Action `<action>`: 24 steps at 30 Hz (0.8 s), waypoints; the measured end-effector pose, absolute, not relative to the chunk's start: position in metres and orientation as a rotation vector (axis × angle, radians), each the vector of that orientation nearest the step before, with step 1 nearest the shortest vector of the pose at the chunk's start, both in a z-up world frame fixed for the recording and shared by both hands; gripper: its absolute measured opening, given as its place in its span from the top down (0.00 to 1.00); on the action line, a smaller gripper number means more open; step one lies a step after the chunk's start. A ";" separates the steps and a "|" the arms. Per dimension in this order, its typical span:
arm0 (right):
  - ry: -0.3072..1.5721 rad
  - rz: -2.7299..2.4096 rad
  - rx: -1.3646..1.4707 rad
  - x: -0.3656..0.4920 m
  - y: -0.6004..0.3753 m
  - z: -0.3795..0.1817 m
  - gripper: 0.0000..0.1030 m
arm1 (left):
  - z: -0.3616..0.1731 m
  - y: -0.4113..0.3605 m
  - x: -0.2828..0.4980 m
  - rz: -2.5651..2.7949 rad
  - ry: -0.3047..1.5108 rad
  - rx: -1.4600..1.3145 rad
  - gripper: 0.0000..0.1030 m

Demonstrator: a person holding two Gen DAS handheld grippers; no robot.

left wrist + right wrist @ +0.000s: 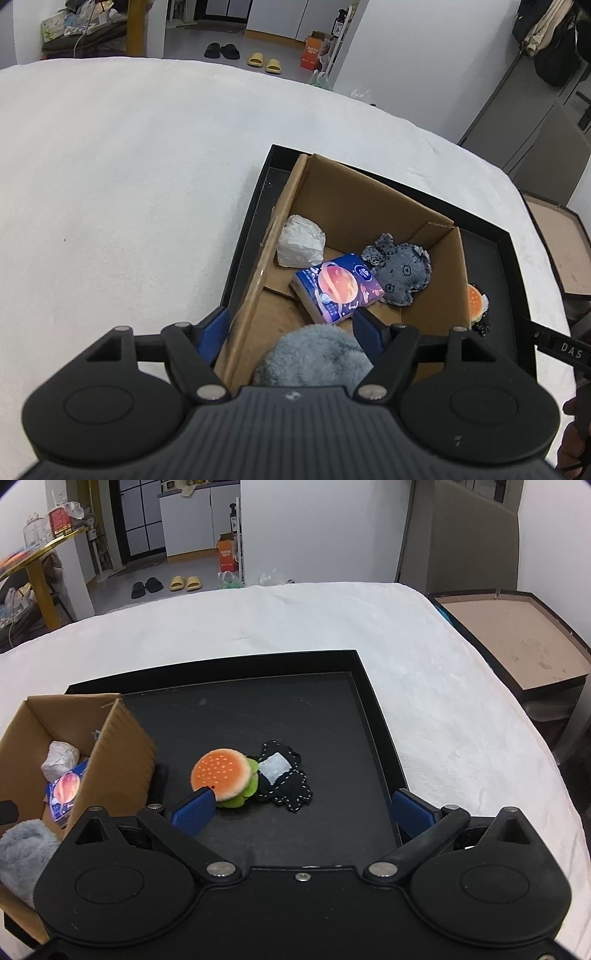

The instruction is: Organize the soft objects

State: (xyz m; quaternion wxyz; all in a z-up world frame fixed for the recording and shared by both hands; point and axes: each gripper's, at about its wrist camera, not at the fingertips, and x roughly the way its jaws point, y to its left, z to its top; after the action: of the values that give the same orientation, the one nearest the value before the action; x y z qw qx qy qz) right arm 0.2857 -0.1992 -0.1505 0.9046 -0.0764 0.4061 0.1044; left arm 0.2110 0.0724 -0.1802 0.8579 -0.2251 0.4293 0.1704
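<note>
Shallow black rectangular tray (373, 716) on white cloth-covered table (424, 664). Brown corrugated cardboard box (369, 199) stands in tray's left part, holding crumpled white plastic bundle (301, 242), blue planet-print tissue pack (338, 288), grey denim stitched soft toy (400, 271) and fluffy grey-blue plush (314, 356).

Left gripper (291, 332): jaws spread, poised over box with the plush between them.

Orange-bunned plush hamburger (225, 777) touches black white-stitched fabric piece (284, 777) on tray floor, right of box wall.

Right gripper (303, 808): jaws wide apart; left fingertip just beside the hamburger.
</note>
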 end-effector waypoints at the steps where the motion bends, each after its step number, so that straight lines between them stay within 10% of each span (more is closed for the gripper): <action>1: 0.841 0.216 -0.153 0.287 -0.202 -0.152 0.00 | -0.180 0.072 0.212 0.362 0.904 -0.469 0.29; 9: 0.854 0.231 -0.141 0.300 -0.213 -0.166 0.03 | -0.183 0.068 0.223 0.396 0.901 -0.447 0.28; 24: 0.897 0.279 -0.097 0.328 -0.214 -0.197 0.41 | -0.192 0.065 0.239 0.424 0.938 -0.402 0.28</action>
State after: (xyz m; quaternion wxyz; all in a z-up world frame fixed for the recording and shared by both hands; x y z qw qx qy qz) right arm 0.3275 -0.2139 -0.1967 0.8906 -0.0465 0.4319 0.1345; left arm 0.2385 0.0647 -0.1918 0.8513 -0.1908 0.4453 0.2015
